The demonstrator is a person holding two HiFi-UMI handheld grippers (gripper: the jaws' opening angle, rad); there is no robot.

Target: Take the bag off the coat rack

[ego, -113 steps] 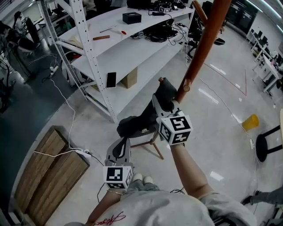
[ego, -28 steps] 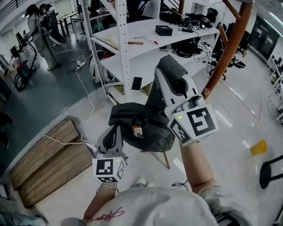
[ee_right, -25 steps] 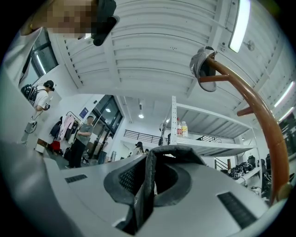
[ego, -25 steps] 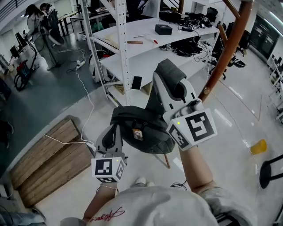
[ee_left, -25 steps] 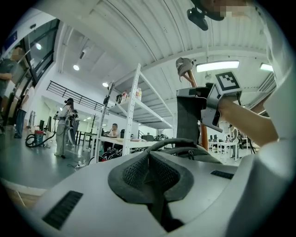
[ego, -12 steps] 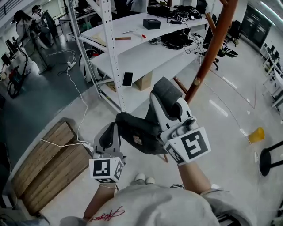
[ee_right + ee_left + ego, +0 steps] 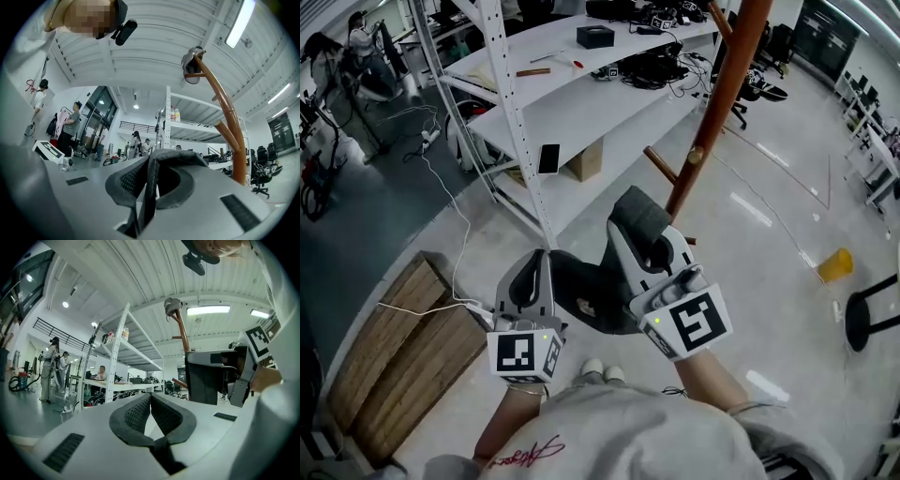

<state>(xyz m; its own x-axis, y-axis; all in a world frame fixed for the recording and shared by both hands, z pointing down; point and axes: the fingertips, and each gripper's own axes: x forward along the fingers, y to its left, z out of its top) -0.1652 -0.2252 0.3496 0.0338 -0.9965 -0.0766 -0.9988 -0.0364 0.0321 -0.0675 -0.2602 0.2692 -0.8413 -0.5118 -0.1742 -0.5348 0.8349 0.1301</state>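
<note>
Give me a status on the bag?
Right gripper shut on bag strap. Left gripper shut, empty. Bag clear of coat rack. Nothing in the way.

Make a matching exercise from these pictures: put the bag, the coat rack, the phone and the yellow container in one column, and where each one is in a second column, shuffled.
Things:
1. bag
2. coat rack
3. phone
4. yellow container

Places:
A. on the floor, far right
B. on a low board of the white shelf unit
C. held by its strap in the shut right claw
D. standing beyond the bag, brown pole

Pairs: 1-C, 2-D, 3-B, 4-A
</note>
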